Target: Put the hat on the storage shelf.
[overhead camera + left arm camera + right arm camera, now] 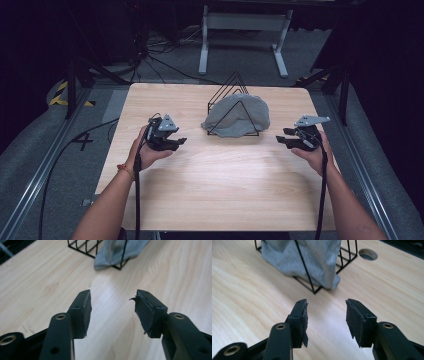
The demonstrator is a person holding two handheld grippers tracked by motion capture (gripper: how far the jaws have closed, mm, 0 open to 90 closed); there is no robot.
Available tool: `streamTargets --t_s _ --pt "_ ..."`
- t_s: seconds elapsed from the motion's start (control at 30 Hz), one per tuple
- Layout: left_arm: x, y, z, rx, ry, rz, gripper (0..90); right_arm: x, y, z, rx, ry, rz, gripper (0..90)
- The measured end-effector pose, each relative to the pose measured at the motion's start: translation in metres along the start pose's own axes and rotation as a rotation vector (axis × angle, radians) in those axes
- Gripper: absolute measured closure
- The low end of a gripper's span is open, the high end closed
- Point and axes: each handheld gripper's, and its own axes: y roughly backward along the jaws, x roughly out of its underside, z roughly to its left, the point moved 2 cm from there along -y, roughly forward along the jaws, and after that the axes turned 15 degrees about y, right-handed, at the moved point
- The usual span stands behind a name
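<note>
A grey cloth (235, 117) is draped over a black wire rack (231, 87) at the middle back of the wooden table (215, 185). My left gripper (181, 143) hovers to the left of the rack, open, with nothing between its jaws. My right gripper (281, 139) hovers to the right of the rack, also open and holding nothing. In the left gripper view the cloth (117, 251) and rack (82, 248) lie ahead of the gripper (113, 296). In the right gripper view the cloth (304, 257) hangs through the rack (305, 268) just beyond the gripper (326, 304).
A round cable hole (368, 254) is cut in the tabletop behind the rack. Beyond the table stand a white metal frame (245, 37) and loose cables (150, 55) on grey carpet. Rails run along both sides of the table.
</note>
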Motion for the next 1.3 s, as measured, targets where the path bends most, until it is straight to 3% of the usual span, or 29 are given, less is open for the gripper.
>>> streamTargets --t_s 0.2,0.33,0.43,0.47,0.6,0.67,0.8,1.3 --pt "0.039 0.012 -0.008 0.012 0.011 0.046 39.8 0.028 0.017 0.023 -0.017 0.004 0.012 45.6" --pt "0.065 0.011 -0.014 0.050 0.021 0.090 35.8 0.061 0.022 0.043 -0.031 -0.008 0.041 42.0" --pt "0.083 0.008 -0.020 0.051 0.017 0.114 31.5 0.087 0.024 0.054 -0.049 -0.032 0.054 38.6" --pt "0.086 0.009 -0.022 0.072 0.037 0.101 29.8 0.093 0.027 0.056 -0.036 -0.060 0.015 38.4" --pt "0.093 0.011 -0.023 0.077 0.053 0.076 25.2 0.102 0.036 0.059 -0.021 -0.083 0.005 33.8" --pt "0.096 0.010 -0.022 0.097 0.084 0.067 20.8 0.103 0.036 0.060 -0.003 -0.092 0.009 31.5" --pt "0.096 0.009 -0.022 0.085 0.094 0.065 16.6 0.103 0.036 0.060 0.003 -0.092 0.021 28.0" --pt "0.096 0.009 -0.021 0.089 0.090 0.074 14.6 0.102 0.034 0.059 -0.001 -0.091 0.022 25.0"
